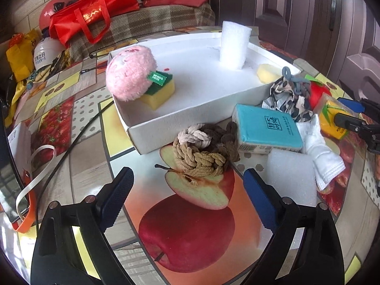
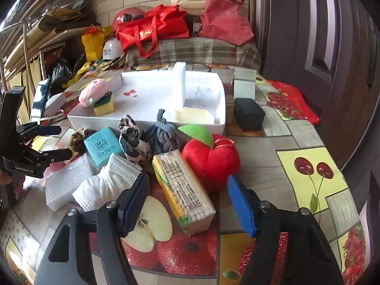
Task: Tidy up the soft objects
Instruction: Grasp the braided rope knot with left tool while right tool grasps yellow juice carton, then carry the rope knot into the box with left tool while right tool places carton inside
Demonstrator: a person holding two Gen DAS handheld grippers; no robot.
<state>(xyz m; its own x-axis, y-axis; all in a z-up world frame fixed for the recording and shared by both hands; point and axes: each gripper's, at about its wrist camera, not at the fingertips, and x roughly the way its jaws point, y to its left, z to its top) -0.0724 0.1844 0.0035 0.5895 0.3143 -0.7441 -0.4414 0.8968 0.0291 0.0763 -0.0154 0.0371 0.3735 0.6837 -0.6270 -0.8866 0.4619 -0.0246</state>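
Observation:
A white box (image 1: pixel 190 109) (image 2: pixel 147 121) with a foam divider (image 1: pixel 234 45) (image 2: pixel 179 83) holds a pink plush (image 1: pixel 129 73) (image 2: pixel 93 91), a yellow-green sponge (image 1: pixel 159 92) (image 2: pixel 104 105) and a pale sponge (image 1: pixel 267 72) (image 2: pixel 193 115). In front lie brown braided hair ties (image 1: pixel 204 152), a teal tissue pack (image 1: pixel 267 128) (image 2: pixel 103 146), a white mask (image 1: pixel 323 152) (image 2: pixel 106 185), a leopard scrunchie (image 2: pixel 134 140), a grey tie (image 2: pixel 163 135), a red plush apple (image 2: pixel 211 159) and a yellow tissue pack (image 2: pixel 182 190). My left gripper (image 1: pixel 188 190) is open before the hair ties. My right gripper (image 2: pixel 187 204) is open around the yellow pack's near end.
A white foam block (image 1: pixel 291 175) (image 2: pixel 68 180) lies beside the mask. A black box (image 2: pixel 248 114) and a small white carton (image 2: pixel 244 84) stand right of the white box. A phone (image 1: pixel 9 185) and cable lie at the left. Red bags (image 2: pixel 152 27) sit on a couch behind.

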